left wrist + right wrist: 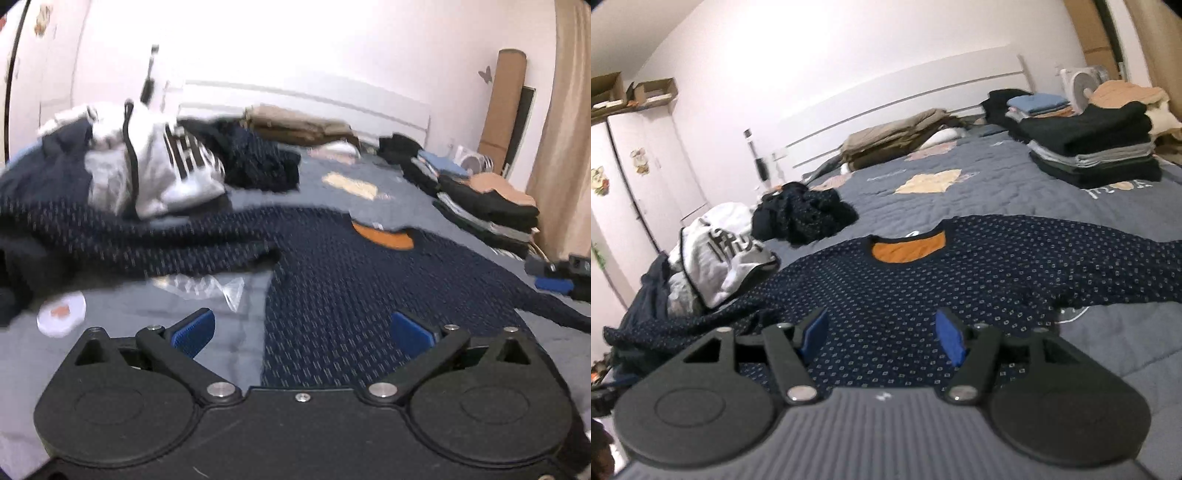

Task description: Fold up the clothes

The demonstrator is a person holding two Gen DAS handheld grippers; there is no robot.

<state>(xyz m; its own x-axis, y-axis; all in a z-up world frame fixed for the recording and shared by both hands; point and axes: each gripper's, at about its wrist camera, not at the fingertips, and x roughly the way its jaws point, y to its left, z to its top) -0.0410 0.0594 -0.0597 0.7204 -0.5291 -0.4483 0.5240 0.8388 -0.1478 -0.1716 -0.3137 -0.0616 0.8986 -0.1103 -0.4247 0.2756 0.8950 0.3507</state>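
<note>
Two grippers hovered with blue-padded fingers spread apart and holding nothing: the left gripper (303, 332) over the hem's edge, the right gripper (882, 336) above the body. One navy dotted sweater (923, 280) with an orange-lined neck lay flat on the grey bedspread (960, 184), neck toward the headboard (923, 96), sleeves stretched sideways. One unfolded heap (716, 258) sat left, folded stacks (1093, 147) right.

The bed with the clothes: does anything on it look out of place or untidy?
Yes. A crumpled clear plastic wrapper lies on the grey quilt beside the spread dark navy dotted top. That top's sleeve runs under the unfolded heap with the white printed garment.
</note>
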